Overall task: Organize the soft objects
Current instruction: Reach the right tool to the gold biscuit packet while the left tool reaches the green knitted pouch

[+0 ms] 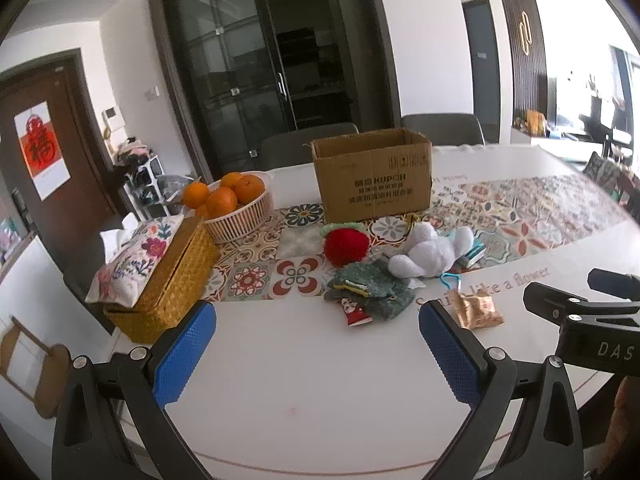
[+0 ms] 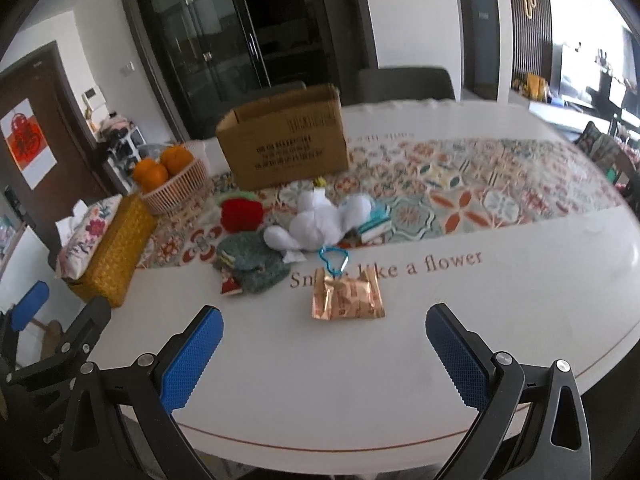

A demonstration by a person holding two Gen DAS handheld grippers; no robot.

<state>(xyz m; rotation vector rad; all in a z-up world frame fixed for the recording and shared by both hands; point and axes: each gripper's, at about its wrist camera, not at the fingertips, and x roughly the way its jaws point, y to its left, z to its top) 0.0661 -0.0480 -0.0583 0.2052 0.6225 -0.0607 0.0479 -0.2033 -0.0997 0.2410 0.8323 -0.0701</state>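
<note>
A pile of soft things lies mid-table: a white plush toy, a red knitted strawberry, a grey-green knitted pouch and a shiny copper packet. An open cardboard box stands behind them. My left gripper is open and empty over the bare table, short of the pouch. My right gripper is open and empty, short of the copper packet.
A woven tissue box and a basket of oranges stand at the left. A small striped item lies right of the plush. Chairs stand behind the white table. The right gripper's body shows in the left wrist view.
</note>
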